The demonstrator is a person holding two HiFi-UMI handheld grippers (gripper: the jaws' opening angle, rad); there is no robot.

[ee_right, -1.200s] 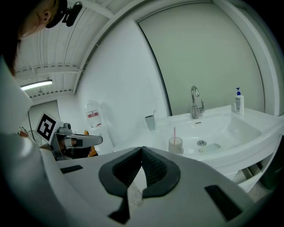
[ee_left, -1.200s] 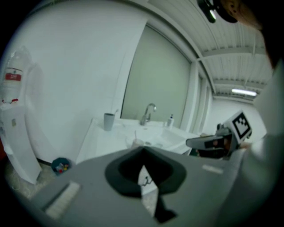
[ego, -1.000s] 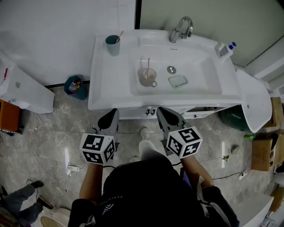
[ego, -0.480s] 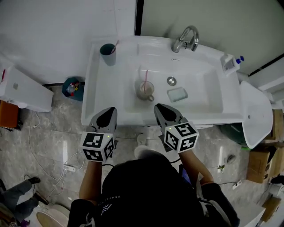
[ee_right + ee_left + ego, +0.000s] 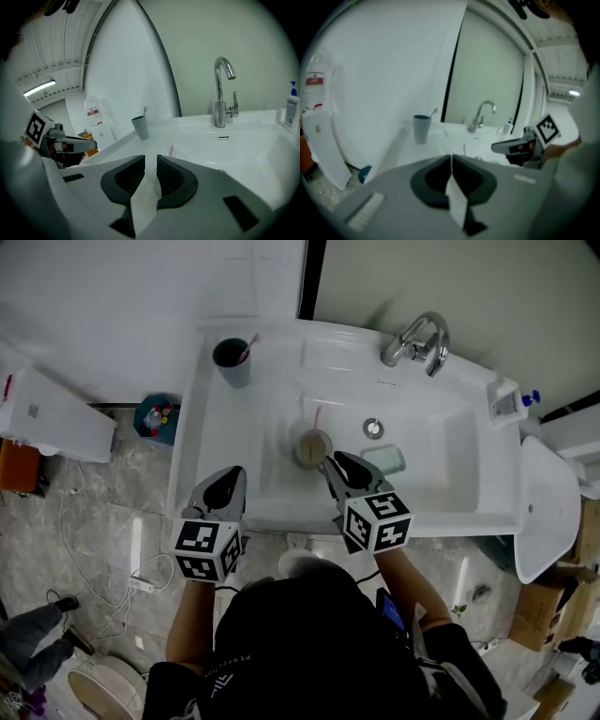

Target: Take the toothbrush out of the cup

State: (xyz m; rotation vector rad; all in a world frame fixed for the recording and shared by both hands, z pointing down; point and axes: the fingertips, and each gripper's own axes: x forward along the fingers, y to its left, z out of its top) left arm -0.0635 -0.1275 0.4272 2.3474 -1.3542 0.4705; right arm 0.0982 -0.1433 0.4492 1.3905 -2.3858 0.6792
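Observation:
A clear cup (image 5: 311, 446) stands in the sink basin (image 5: 441, 474) with a pink toothbrush (image 5: 316, 418) upright in it. My right gripper (image 5: 330, 465) reaches over the basin's front, its tips just beside the cup; its jaws are opening and nothing is between them. In the right gripper view (image 5: 151, 161) the pink toothbrush (image 5: 171, 150) shows just past the parted jaws. My left gripper (image 5: 228, 478) hangs at the sink's front left edge, shut and empty, as the left gripper view (image 5: 451, 157) shows.
A dark teal cup (image 5: 232, 362) holding another toothbrush (image 5: 250, 345) stands on the sink's back left corner. A pale green soap (image 5: 384, 460) lies by the drain (image 5: 373, 428). The faucet (image 5: 417, 341) and a soap bottle (image 5: 511, 399) are behind. A white cabinet (image 5: 47, 418) stands at left.
My right gripper has moved forward over the basin to the clear cup and its jaws have parted. The left gripper has stayed near the front edge, shut.

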